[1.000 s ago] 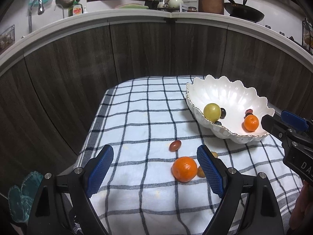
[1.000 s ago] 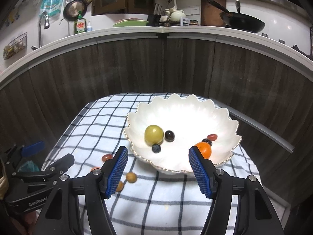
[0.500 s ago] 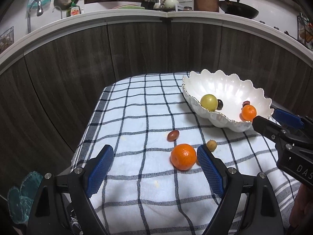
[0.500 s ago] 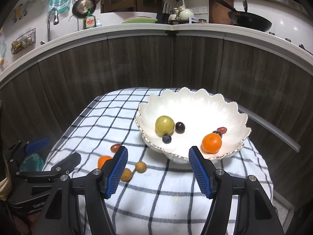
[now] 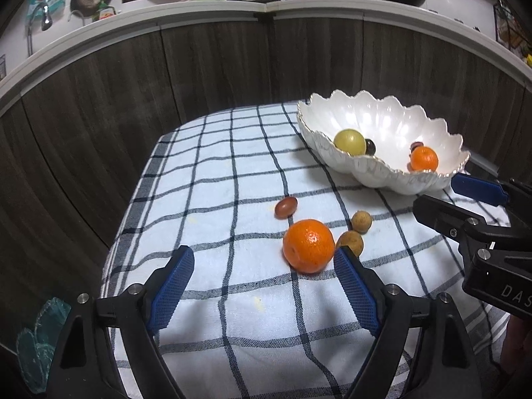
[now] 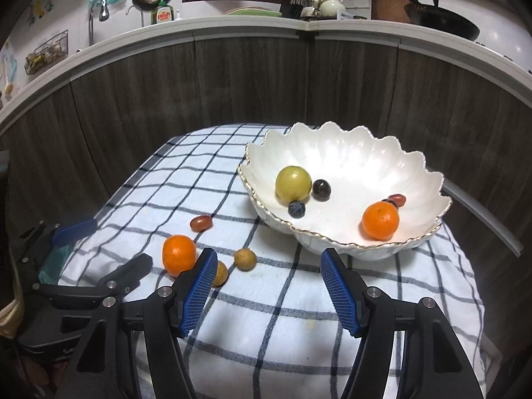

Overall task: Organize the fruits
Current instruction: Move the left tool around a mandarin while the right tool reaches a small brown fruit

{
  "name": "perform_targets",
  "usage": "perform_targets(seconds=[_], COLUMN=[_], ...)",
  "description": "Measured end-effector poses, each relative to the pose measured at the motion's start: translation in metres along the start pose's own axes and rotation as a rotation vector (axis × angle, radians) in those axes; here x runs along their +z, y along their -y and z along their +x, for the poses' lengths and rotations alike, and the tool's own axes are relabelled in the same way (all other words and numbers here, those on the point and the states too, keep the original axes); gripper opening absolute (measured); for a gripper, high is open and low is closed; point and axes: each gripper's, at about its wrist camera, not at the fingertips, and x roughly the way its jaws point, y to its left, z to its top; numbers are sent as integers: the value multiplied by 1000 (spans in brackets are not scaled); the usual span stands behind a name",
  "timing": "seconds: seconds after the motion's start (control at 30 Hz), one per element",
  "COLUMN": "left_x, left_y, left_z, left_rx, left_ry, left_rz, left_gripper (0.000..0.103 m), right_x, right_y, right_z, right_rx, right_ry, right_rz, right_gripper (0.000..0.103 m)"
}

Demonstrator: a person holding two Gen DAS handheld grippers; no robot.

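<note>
An orange (image 5: 308, 245) lies on the checked cloth (image 5: 216, 173), just ahead of my left gripper (image 5: 262, 259) and close to its right fingertip. The jaws are closing, and neither pad touches the fruit. Beside the orange are two small tan fruits (image 5: 361, 221) (image 5: 349, 242) and a red-brown oval fruit (image 5: 286, 206). The white scalloped bowl (image 6: 349, 153) holds a yellow-green fruit (image 6: 293, 182), a dark grape (image 6: 321, 190), a blueberry (image 6: 296, 208), a second orange (image 6: 380, 220) and a red fruit (image 6: 397, 199). My right gripper (image 6: 266, 259) hangs open and empty over the cloth before the bowl.
The cloth covers a small table whose left and far edges drop off. A dark wood panel wall (image 5: 216, 66) curves behind it, under a kitchen counter (image 6: 232, 23) with pans and bottles. A greenish object (image 5: 36, 342) lies low at the left.
Both grippers have come down toward the cloth, so the fruits and bowl look nearer and larger. The loose orange now sits by the left gripper's right fingertip. No fruit has moved.
</note>
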Motion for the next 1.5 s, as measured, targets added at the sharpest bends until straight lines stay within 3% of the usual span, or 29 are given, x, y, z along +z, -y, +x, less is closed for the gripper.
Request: perform_targets(seconds=[0.7, 0.8, 1.2, 1.5], left_x=[2, 1, 3, 5], left_y=[17, 16, 13, 9], left_z=[37, 42, 52, 61], left_rx=[-96, -109, -135, -185], left_ry=[-56, -72, -81, -104], left_rz=[79, 68, 29, -19], left_gripper=[70, 67, 60, 51], right_x=[0, 1, 3, 3], right_y=[5, 3, 5, 6], right_z=[36, 43, 66, 85], right_rx=[49, 63, 93, 117], right_ry=[-78, -92, -134, -172], right_rz=[19, 16, 48, 87], right_gripper=[61, 55, 54, 43])
